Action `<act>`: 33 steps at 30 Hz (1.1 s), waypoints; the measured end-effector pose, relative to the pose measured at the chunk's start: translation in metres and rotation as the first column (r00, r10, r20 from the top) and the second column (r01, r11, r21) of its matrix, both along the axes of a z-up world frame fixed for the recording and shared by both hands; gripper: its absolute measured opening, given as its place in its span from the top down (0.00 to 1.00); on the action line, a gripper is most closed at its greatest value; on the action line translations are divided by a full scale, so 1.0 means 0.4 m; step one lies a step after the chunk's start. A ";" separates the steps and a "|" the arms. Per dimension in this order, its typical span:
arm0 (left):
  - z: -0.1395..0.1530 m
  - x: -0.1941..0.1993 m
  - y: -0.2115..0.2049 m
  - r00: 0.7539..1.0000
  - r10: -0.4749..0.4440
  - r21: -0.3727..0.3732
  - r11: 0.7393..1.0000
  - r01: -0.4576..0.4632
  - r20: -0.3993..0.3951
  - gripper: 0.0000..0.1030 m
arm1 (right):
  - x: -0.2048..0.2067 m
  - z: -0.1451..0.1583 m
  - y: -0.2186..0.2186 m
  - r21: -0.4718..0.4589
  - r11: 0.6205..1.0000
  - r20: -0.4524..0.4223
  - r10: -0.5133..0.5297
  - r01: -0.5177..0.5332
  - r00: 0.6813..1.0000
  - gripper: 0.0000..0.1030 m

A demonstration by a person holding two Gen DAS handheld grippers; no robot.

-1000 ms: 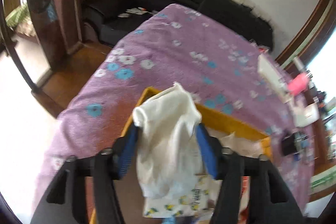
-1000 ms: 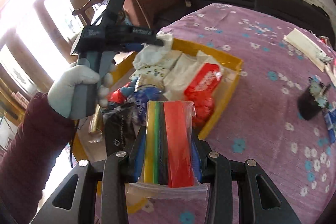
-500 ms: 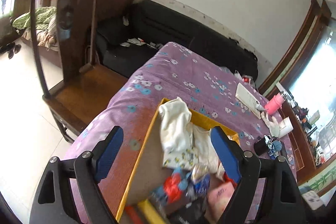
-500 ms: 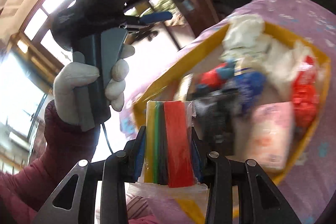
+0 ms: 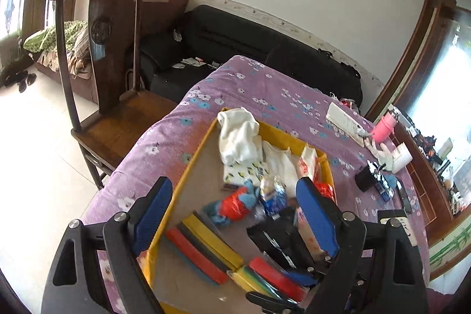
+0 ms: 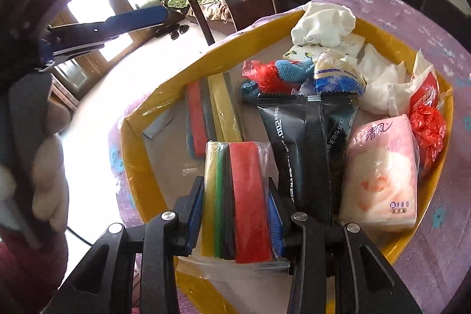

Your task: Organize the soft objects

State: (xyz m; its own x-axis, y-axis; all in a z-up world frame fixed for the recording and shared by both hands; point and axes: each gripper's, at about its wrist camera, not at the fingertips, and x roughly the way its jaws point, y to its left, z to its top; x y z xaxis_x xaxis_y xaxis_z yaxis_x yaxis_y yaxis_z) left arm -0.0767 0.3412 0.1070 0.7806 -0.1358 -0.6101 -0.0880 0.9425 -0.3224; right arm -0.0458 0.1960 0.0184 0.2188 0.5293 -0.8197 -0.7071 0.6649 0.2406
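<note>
A yellow-rimmed box (image 5: 191,164) (image 6: 223,49) stands on the purple flowered cloth. A white cloth (image 5: 238,134) (image 6: 323,22) lies bunched in its far corner. My left gripper (image 5: 232,184) hovers open and empty above the box's near side; one of its blue fingers (image 6: 132,19) shows in the right wrist view. My right gripper (image 6: 235,184) is low over the box's near end. A bagged pack of yellow, green, black and red strips (image 6: 244,196) (image 5: 273,278) sits between its pads, still touched, while its jaws are opening. A similar pack (image 6: 206,111) lies flat just beyond.
The box also holds a black pouch (image 6: 303,137), a pink tissue pack (image 6: 382,172), a red bag (image 6: 426,125) and a blue-and-red knit piece (image 6: 282,72). A wooden chair (image 5: 112,64) stands left of the table, a black sofa (image 5: 250,40) behind. A pink bottle (image 5: 382,128) stands far right.
My left gripper let go of the white cloth, spread its jaws and drew back and up. My right gripper carried the strip pack down into the box's near end.
</note>
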 end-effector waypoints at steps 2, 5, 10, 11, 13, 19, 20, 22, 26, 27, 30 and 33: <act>0.007 -0.014 -0.021 1.000 0.008 0.030 1.000 -0.008 0.007 0.16 | -0.013 0.017 -0.015 0.023 1.000 0.005 0.003 -0.003 1.000 0.48; 0.019 -0.033 -0.060 0.999 0.023 0.092 0.995 -0.025 0.028 0.12 | -0.041 0.059 -0.062 0.081 0.997 0.040 -0.013 0.010 0.999 0.34; 0.036 -0.062 -0.153 0.996 0.065 0.235 0.969 -0.078 0.065 0.07 | -0.075 0.120 -0.174 0.140 0.988 0.105 -0.083 0.068 0.991 0.26; 0.037 -0.064 -0.163 0.996 0.065 0.239 0.968 -0.079 0.067 0.06 | -0.078 0.126 -0.195 0.147 0.986 0.109 -0.098 0.082 0.989 0.26; 0.037 -0.068 -0.202 0.997 0.055 0.246 0.967 -0.068 0.061 0.05 | -0.080 0.129 -0.264 0.152 0.980 0.122 -0.149 0.130 0.981 0.24; 0.035 -0.078 -0.311 0.999 -0.002 0.310 0.951 -0.011 0.043 0.05 | -0.078 0.119 -0.437 0.144 0.945 0.120 -0.312 0.295 0.942 0.23; 0.034 -0.079 -0.332 0.999 -0.016 0.325 0.946 0.003 0.038 0.05 | -0.077 0.116 -0.462 0.141 0.937 0.122 -0.336 0.318 0.934 0.23; 0.033 -0.083 -0.379 0.999 -0.044 0.360 0.932 0.030 0.031 0.05 | -0.079 0.113 -0.530 0.139 0.916 0.123 -0.393 0.376 0.911 0.23; 0.028 -0.087 -0.457 0.996 -0.084 0.423 0.903 0.069 0.018 0.05 | -0.088 0.108 -0.622 0.141 0.887 0.126 -0.457 0.440 0.880 0.23; 0.026 -0.087 -0.473 0.995 -0.094 0.432 0.898 0.080 0.012 0.05 | -0.090 0.105 -0.646 0.141 0.878 0.129 -0.474 0.457 0.871 0.23; 0.014 -0.081 -0.520 0.992 -0.125 0.456 0.883 0.117 -0.012 0.05 | -0.095 0.099 -0.686 0.144 0.863 0.131 -0.502 0.484 0.855 0.23; 0.003 -0.075 -0.559 0.988 -0.151 0.472 0.869 0.149 -0.033 0.05 | -0.102 0.099 -0.728 0.151 0.847 0.136 -0.529 0.510 0.838 0.23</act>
